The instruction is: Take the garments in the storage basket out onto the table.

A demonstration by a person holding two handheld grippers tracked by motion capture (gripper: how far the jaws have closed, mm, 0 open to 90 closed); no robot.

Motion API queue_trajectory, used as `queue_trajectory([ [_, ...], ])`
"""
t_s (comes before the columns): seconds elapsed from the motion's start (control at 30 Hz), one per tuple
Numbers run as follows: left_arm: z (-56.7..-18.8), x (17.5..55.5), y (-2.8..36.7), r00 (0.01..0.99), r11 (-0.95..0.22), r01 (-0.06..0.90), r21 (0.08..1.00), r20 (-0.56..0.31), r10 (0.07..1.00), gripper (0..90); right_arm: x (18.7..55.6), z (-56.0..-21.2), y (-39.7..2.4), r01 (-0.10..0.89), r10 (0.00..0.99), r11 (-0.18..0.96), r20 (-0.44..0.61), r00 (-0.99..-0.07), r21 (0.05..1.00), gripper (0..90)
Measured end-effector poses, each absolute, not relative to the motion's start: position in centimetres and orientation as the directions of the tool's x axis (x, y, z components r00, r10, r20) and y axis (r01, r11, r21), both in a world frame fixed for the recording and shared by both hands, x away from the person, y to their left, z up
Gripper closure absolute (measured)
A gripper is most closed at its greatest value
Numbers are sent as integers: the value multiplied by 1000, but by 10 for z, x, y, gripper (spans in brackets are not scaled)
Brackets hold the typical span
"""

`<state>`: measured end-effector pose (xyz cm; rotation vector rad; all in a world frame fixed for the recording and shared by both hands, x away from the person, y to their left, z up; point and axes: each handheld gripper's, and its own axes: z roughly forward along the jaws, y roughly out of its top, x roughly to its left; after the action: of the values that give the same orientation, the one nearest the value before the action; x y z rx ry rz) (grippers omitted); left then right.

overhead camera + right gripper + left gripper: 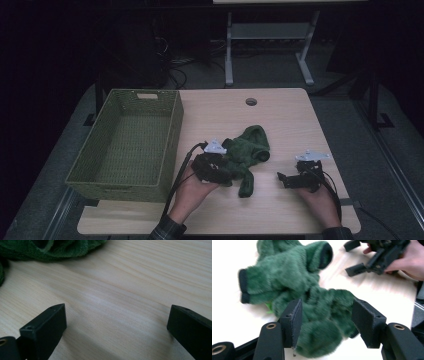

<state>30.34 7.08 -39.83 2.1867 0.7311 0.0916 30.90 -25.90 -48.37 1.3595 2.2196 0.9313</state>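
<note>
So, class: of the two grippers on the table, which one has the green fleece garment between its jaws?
The left gripper: green fleece garment lies between its open jaws. The right gripper has bare table between its jaws.

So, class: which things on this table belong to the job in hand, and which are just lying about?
Part of the job:
- green fleece garment
- left tongs, open, fleece between the jaws
- right tongs, open over bare wood
- green woven basket, probably where the garment goes

Just lying about:
- table with its cable hole
- grey stand behind
</note>
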Motion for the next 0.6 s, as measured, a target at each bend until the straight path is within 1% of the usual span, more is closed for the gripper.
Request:
queue_trajectory([
  [0.13, -404, 295, 73, 829, -506, 469, 724, -163, 535, 414, 308, -483, -258, 642, 891, 309, 23, -454, 702, 25],
  [0.17, -405, 294, 73, 826, -504, 472, 723, -163, 540, 409, 308, -482, -257, 650, 891, 312, 24, -453, 693, 41],
  [0.2, -406, 294, 74, 828, -511, 464, 723, -150, 539, 407, 307, -480, -257, 658, 892, 312, 27, -451, 685, 79],
  [0.23, -408, 293, 74, 822, -504, 472, 724, -156, 547, 406, 305, -478, -256, 661, 888, 308, 44, -459, 684, 104],
  [0.43, -416, 292, 77, 821, -519, 477, 709, -149, 551, 389, 286, -466, -247, 635, 844, 289, 123, -523, 717, 110],
  [0.6, -419, 291, 77, 819, -524, 483, 701, -150, 554, 381, 270, -463, -227, 607, 788, 324, 148, -597, 726, 109],
])
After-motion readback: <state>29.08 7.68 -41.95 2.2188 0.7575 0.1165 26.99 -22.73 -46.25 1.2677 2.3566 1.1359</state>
